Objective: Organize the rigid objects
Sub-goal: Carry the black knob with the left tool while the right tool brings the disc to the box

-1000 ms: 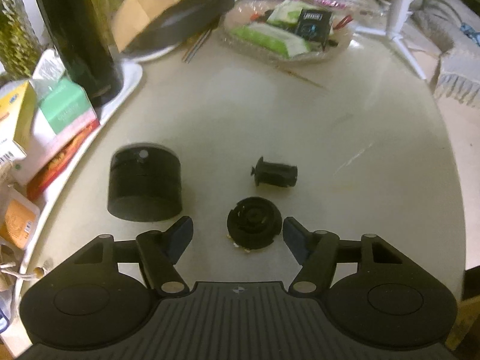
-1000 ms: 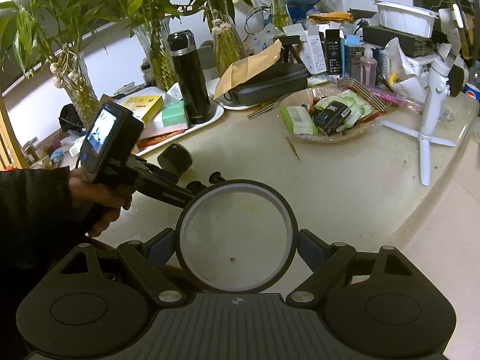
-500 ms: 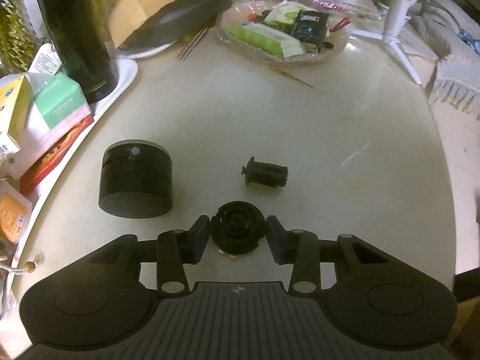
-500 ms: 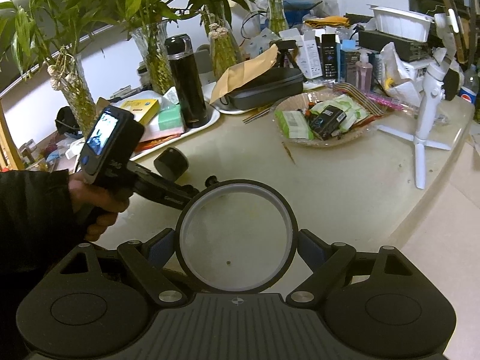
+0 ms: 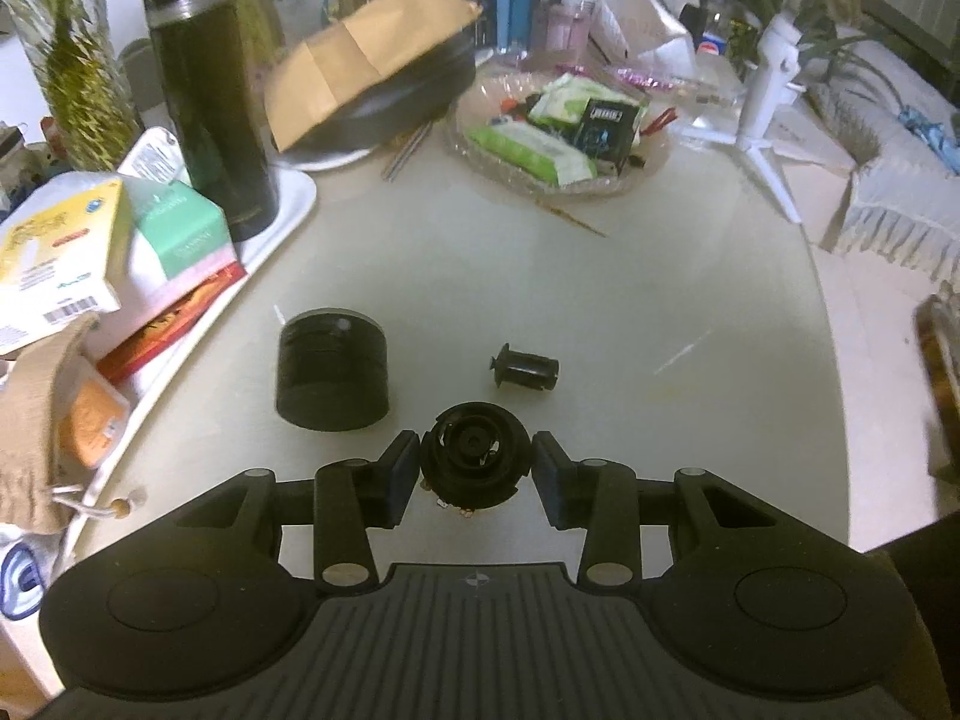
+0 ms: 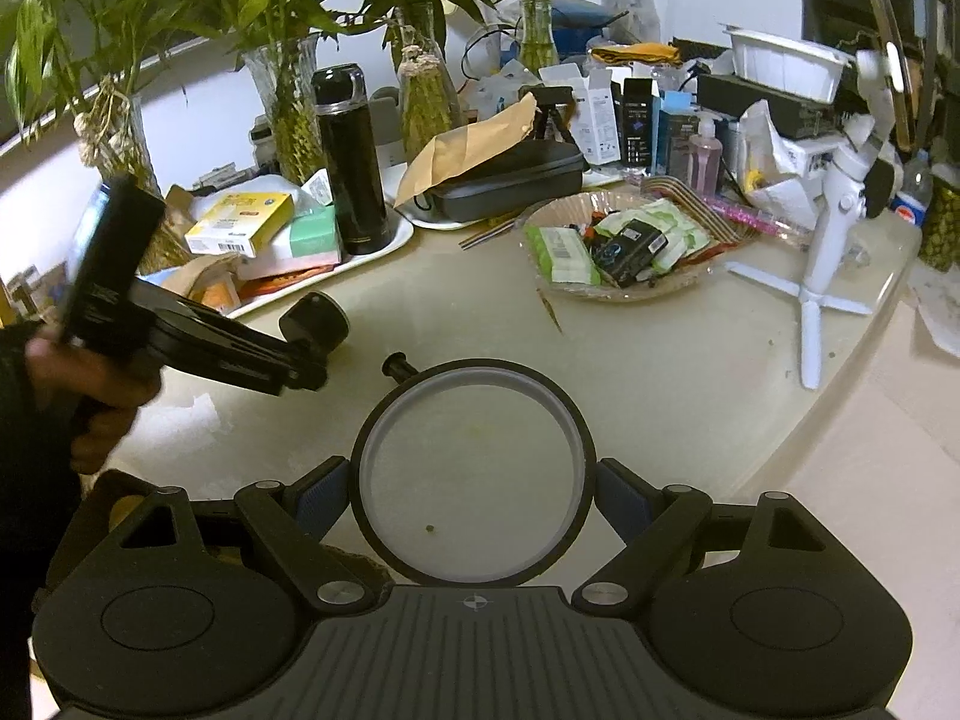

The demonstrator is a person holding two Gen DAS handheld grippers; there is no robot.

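My left gripper (image 5: 474, 468) is shut on a small black round part (image 5: 474, 450) with a ribbed inside, held just above the pale table (image 5: 630, 300). Beyond it on the table stand a squat black cylinder (image 5: 332, 378) and a little black plug (image 5: 525, 367) lying on its side. My right gripper (image 6: 474, 480) is shut on a black-rimmed round lid (image 6: 473, 471) with a see-through centre. In the right wrist view a hand (image 6: 90, 396) holds the left gripper (image 6: 300, 369) to the left, near the cylinder (image 6: 318, 315) and plug (image 6: 396, 366).
A white tray (image 5: 294, 204) at the left carries boxes (image 5: 60, 258) and a tall black flask (image 5: 210, 90). At the back are a black case under a brown envelope (image 5: 372, 54), a glass bowl of packets (image 5: 558, 144) and a white tripod (image 5: 762, 120). The table's edge curves down the right.
The left gripper's jaws closed onto the small round part and lifted it off the table, pulling back. The right gripper kept still with the lid in it.
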